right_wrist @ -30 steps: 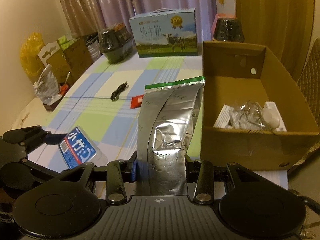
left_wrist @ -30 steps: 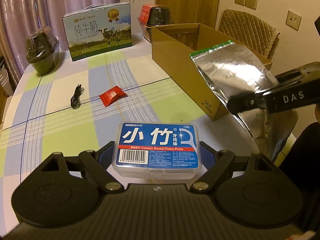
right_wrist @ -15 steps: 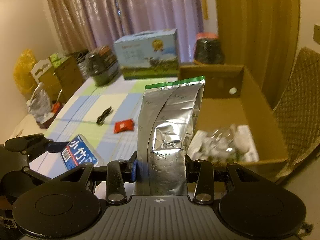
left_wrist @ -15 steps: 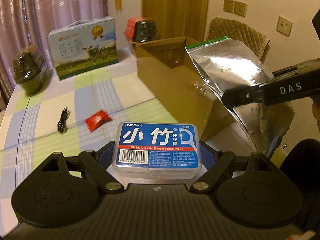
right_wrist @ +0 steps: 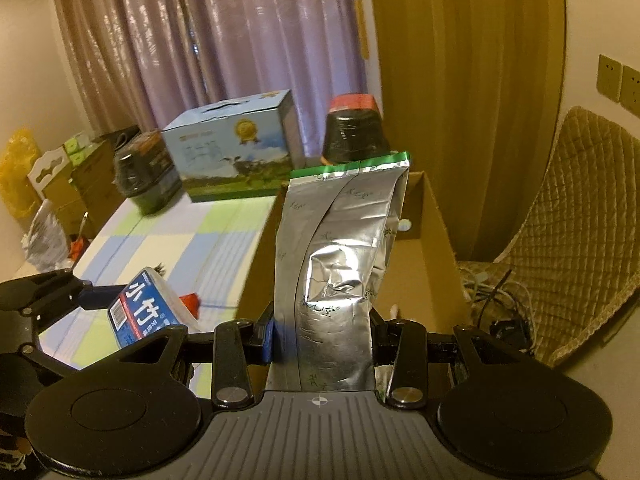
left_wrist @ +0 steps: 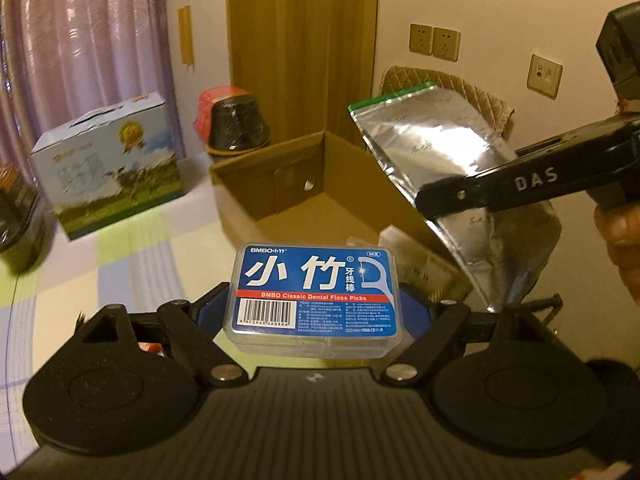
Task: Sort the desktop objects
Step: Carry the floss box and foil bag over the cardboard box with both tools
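My left gripper (left_wrist: 314, 312) is shut on a blue floss pick box (left_wrist: 314, 298) and holds it in the air at the near edge of the open cardboard box (left_wrist: 288, 184). The floss box also shows in the right wrist view (right_wrist: 142, 312). My right gripper (right_wrist: 322, 336) is shut on a silver foil pouch (right_wrist: 344, 256) with a green top strip, held upright over the cardboard box (right_wrist: 432, 224). In the left wrist view the pouch (left_wrist: 432, 144) hangs over the box's right side.
A blue milk carton box (left_wrist: 104, 164) and dark wrapped pots (left_wrist: 234, 124) stand at the table's far end. A red packet (right_wrist: 190, 302) lies on the checked tablecloth (right_wrist: 168, 240). A quilted chair (right_wrist: 576, 216) stands right of the box.
Both grippers have risen and moved forward to the cardboard box. The pouch is now over the box and the floss box is at its near edge.
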